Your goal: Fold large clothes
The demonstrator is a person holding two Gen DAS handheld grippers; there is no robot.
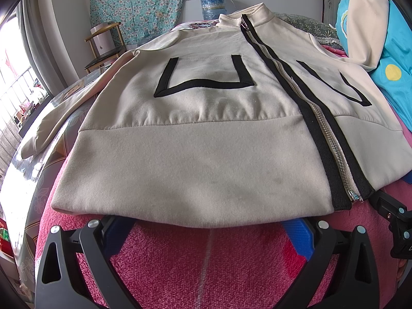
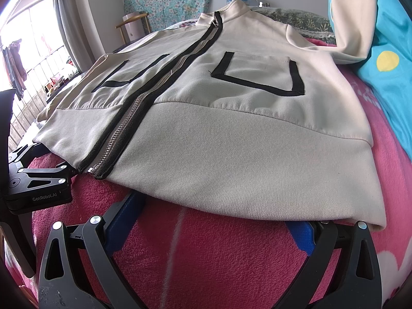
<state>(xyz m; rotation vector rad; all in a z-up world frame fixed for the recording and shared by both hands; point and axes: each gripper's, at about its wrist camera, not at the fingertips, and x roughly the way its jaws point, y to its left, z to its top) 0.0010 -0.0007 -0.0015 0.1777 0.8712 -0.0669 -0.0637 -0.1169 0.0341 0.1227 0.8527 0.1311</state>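
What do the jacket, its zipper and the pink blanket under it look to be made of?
Jacket: likely a matte cotton-type knit; fine ribbing shows along the hem. Zipper: shiny silver teeth suggest metal, on black woven tape. Blanket: fuzzy, deep pile, probably synthetic fleece.

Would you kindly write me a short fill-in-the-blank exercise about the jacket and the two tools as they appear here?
1. The cream jacket lies front up on a ____ blanket.
2. Its zipper is fully ____.
3. Each pocket is outlined in ____ trim.
4. The left tool and right tool both sit at the jacket's bottom ____, fingers spread.

Missing words: pink; closed; black; hem
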